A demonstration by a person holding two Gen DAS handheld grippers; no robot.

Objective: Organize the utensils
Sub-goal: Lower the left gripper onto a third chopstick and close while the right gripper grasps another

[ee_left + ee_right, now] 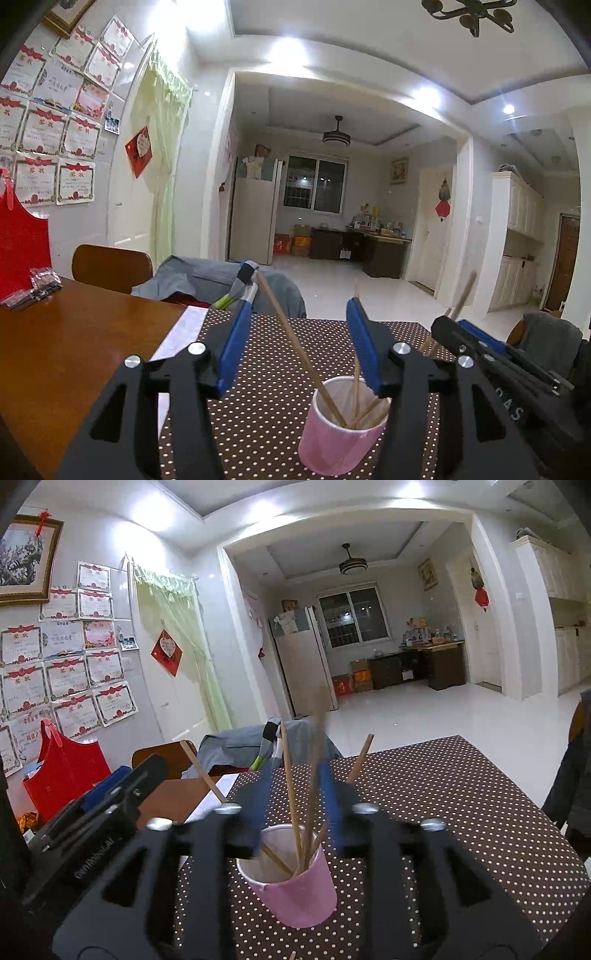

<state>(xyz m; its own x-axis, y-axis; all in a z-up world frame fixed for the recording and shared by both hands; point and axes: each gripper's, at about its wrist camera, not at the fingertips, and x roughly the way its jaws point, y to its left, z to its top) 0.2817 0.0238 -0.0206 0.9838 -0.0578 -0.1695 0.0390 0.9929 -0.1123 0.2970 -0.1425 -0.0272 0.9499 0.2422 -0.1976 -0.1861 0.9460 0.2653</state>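
Nearest my left gripper (295, 332) stands the pink paper cup (340, 439) with thin wooden chopsticks (301, 343) leaning out of it. It sits on the brown white-dotted tablecloth (266, 406) of the table, just below and between my blue-padded jaws. Both pairs of jaws are parted with nothing gripped: the left ones are wide, with one long stick slanting up through the gap and touching neither pad as far as I can see. The right gripper (295, 797) is about half open, and sticks rise between its blurred pads.

I judge the risk to lie in how close everything is to the cup. It is light and top-heavy with sticks fanned to several sides, so a jaw brushing one stick on the way out could lever the cup over and scatter them all. My grippers also crowd each other beside the cup, so a careless pull could knock one against the other.
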